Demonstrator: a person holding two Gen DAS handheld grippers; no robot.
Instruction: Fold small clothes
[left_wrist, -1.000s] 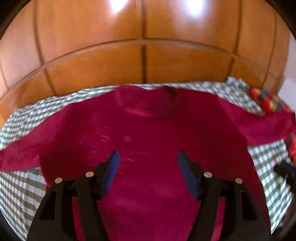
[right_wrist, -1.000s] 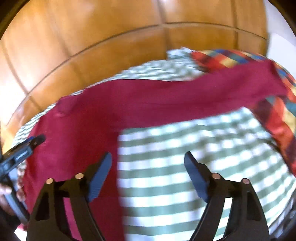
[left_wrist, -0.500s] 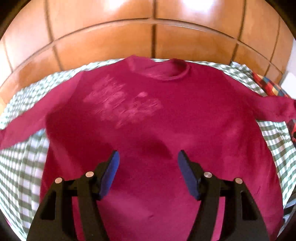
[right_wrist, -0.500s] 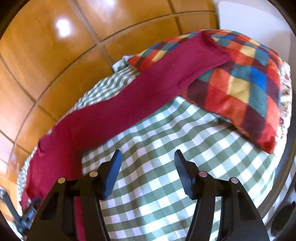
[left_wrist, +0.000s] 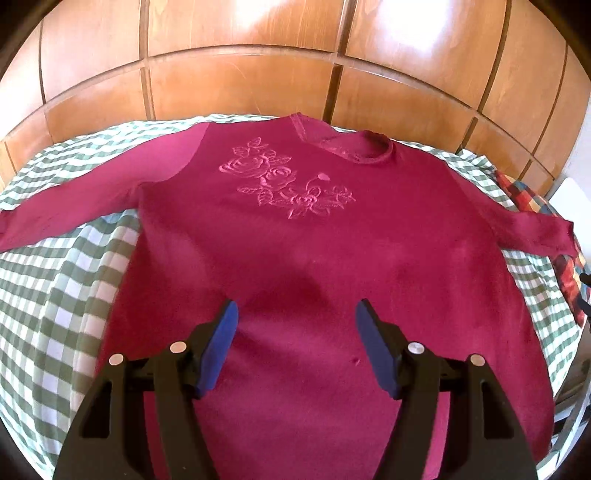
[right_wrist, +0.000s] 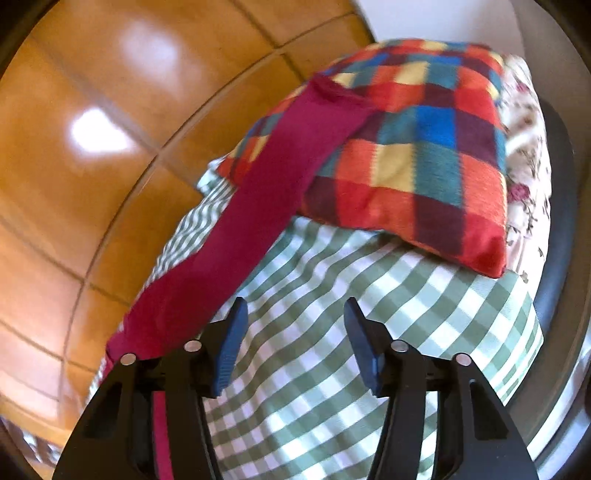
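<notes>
Left sleeve (left_wrist: 70, 206): stretched out flat towards my left, lying on the green-and-white checked cloth (left_wrist: 48, 314).
Sweater (left_wrist: 314, 266): dark red, long-sleeved, spread front-up on the checked cloth, neckline at the far edge by the wooden panelled wall (left_wrist: 240, 81); the hem runs down under my left tool.
Embroidery (left_wrist: 288, 181): pink roses stitched on the chest, just below the collar (left_wrist: 347, 147).
My left gripper (left_wrist: 295, 325): I hang over the lower middle of the sweater's body, blue pads set wide apart, nothing between them.
Right sleeve (right_wrist: 258, 206): runs diagonally away from me, its cuff draped up onto the multicoloured checked pillow (right_wrist: 424, 155).
My right gripper (right_wrist: 293, 321): I hover above bare checked cloth (right_wrist: 332, 387) just beside the right sleeve, fingers spread wide, empty; the sleeve passes by my left finger.
Floral fabric (right_wrist: 524, 147): white with flowers, behind the pillow at the far right.
</notes>
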